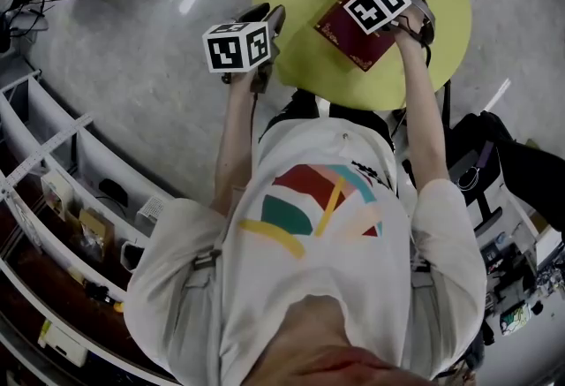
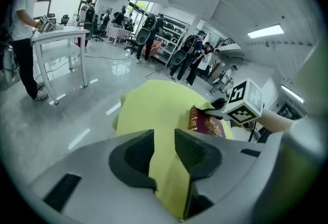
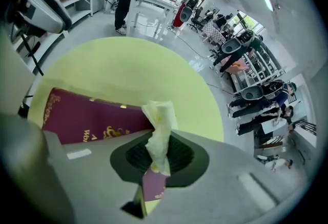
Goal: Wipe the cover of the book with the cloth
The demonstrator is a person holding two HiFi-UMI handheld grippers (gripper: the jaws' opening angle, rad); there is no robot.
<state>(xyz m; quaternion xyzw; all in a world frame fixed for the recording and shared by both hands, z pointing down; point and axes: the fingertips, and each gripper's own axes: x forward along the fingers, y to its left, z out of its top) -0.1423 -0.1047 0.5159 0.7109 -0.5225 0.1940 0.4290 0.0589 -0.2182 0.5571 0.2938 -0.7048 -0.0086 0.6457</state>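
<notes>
The right gripper (image 3: pixel 158 155) has its jaws closed on a crumpled pale cloth (image 3: pixel 159 123), which sticks up out of the pinch. The cloth's free end sits over the right end of the maroon book (image 3: pixel 87 118). Whether it rests on the cover I cannot tell. The book, with gold print on its cover, lies flat on the round yellow-green table (image 3: pixel 128 66), at left centre of the right gripper view. In the head view it lies turned cornerwise in the upper right, and the right gripper's marker cube (image 1: pixel 378 4) covers part of it.

The left gripper (image 2: pixel 164 154) has its jaws partly apart, with only the table's surface showing through the gap. In the head view it hangs at the table's left edge, well apart from the book.

Grey floor surrounds the table. Shelves (image 1: pixel 53 172) run down the lower left of the head view. In the left gripper view, a white desk (image 2: pixel 59 38) with a person beside it stands at upper left, and more people (image 2: pixel 189 61) stand beyond the table.
</notes>
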